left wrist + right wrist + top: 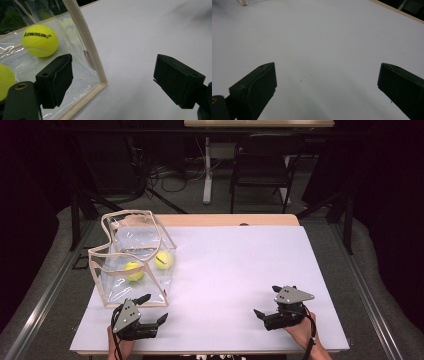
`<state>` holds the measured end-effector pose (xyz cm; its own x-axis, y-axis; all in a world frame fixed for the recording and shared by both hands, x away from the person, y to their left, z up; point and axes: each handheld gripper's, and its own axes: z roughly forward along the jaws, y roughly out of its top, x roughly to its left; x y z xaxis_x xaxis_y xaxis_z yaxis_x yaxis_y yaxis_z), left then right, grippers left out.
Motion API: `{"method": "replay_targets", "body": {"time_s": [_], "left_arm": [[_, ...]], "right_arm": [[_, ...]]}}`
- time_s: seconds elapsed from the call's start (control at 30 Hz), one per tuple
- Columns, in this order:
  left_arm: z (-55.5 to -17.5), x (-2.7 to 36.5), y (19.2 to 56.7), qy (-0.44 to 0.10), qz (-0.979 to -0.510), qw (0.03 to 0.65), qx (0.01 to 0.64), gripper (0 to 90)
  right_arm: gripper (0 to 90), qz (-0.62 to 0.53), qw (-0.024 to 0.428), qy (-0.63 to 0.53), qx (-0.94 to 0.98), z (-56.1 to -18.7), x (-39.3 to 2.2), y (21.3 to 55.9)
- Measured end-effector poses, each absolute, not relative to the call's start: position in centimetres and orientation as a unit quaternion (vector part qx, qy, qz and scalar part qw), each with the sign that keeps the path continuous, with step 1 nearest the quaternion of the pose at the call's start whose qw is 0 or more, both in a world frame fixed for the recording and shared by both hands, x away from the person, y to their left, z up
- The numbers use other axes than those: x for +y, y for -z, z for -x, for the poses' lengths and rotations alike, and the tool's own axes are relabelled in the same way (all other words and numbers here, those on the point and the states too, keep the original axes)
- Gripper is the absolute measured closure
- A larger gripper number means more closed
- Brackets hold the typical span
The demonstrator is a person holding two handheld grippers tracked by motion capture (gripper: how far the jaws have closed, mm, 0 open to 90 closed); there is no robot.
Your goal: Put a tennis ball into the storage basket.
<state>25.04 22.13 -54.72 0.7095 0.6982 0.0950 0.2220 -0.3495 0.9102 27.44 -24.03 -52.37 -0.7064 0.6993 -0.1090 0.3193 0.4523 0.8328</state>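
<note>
both claws spread wide and empty, left gripper (150, 309) at the bag's (131, 257) 6 o'clock corner, right gripper (267, 301) idle, so i'd pinch the trim (86, 41) squarely, clear of the balls (40, 40).

The high view looks forward and down from above my side of the white table (235, 270), taking in its whole top. My left gripper view sits low and close, facing the near corner of the clear bag (96, 67); the high view shares that corner. My right gripper view looks low across bare table surface, catching the bag's corner at its top-left edge.
</note>
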Motion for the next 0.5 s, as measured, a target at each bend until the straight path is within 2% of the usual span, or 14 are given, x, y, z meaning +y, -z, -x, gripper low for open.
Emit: {"method": "replay_targets", "body": {"time_s": [0.5], "left_arm": [[-25.0,22.2,54.8,-0.243,-0.785,0.488,0.293,15.9]], "right_arm": [[1.4,-0.321,0.237,-0.432,0.809,-26.1,-24.9,54.3]]}}
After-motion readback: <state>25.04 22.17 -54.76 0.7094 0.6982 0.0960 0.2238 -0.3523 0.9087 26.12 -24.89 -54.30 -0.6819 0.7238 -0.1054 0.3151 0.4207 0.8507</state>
